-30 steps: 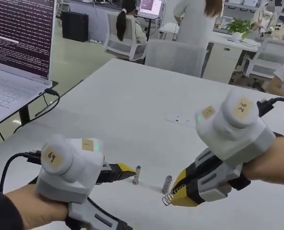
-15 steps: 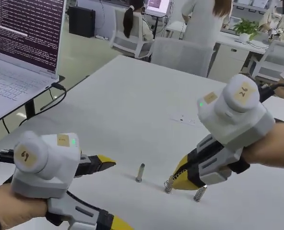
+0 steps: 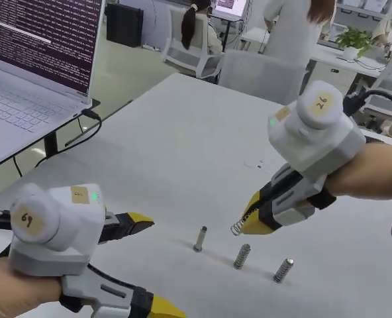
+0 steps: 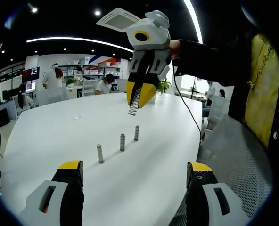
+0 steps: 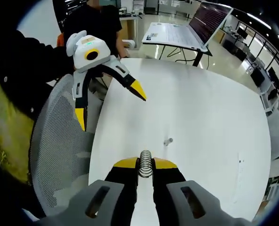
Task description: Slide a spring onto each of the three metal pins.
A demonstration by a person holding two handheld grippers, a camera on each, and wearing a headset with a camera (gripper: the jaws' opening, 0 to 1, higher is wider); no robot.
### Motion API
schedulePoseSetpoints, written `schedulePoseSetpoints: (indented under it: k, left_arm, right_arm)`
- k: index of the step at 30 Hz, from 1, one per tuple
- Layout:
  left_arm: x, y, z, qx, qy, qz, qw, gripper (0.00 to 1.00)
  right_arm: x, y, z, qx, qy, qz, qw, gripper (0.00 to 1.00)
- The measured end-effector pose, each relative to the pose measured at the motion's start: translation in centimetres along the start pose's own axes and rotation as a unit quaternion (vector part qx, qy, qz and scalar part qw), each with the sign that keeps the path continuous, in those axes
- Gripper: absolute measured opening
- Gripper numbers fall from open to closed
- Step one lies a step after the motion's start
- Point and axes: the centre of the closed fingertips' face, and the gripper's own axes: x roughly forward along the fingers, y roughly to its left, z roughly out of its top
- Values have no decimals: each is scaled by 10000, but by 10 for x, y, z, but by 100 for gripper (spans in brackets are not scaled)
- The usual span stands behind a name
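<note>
Spring: a short coil of bare steel wire [image 3: 238, 227], clamped between the yellow tips of the right gripper [image 5: 145, 165] and held in the air above the table, its free end hanging out past the tips.
Bare pin: a small upright metal peg [image 3: 200, 238] with nothing on it, at the end of the row nearest the left gripper.
Middle pin: upright [image 3: 242, 256], with a coil sleeved over it.
Far pin: upright [image 3: 283, 269], also wearing a coil; the three stand in a straight line, evenly spaced.
Right gripper: jaws closed onto the spring, tips above and just behind the row.
Left gripper: jaws [image 4: 135, 165] wide apart, nothing between them, low over the table and set back from the bare pin.
Table: white top [image 3: 183, 132], open and free beyond the row; the pins stand near the edge by a mesh chair [image 4: 233, 160].
Laptop: open [image 3: 30, 66], well apart to the left.
Change: half a second ago the right gripper's tips were down at the table by the middle pin; now they are lifted. A second ago the left gripper's tip was just beside the bare pin; now there is a gap.
</note>
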Motion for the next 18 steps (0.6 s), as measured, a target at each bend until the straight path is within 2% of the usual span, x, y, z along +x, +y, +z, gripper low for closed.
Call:
schedulePoseSetpoints:
  k: [6,7,10,18]
  left_arm:
    - [0,1,-1,-22,0,27,10000,87]
    - [0,1,-1,-31,-10,37,10000,87]
    - [1,2,-1,-45,-21,49,10000,87]
    - [2,3,0,-29,-20,58,10000,87]
  right_arm:
    - [11,-20,3,-191,313,42,9993,8]
    - [15,-28,3,-223,365,57,9991,8]
    - [22,-33,5,-322,524,92,9981,8]
    - [40,-43,8,-366,742,193,9964,8]
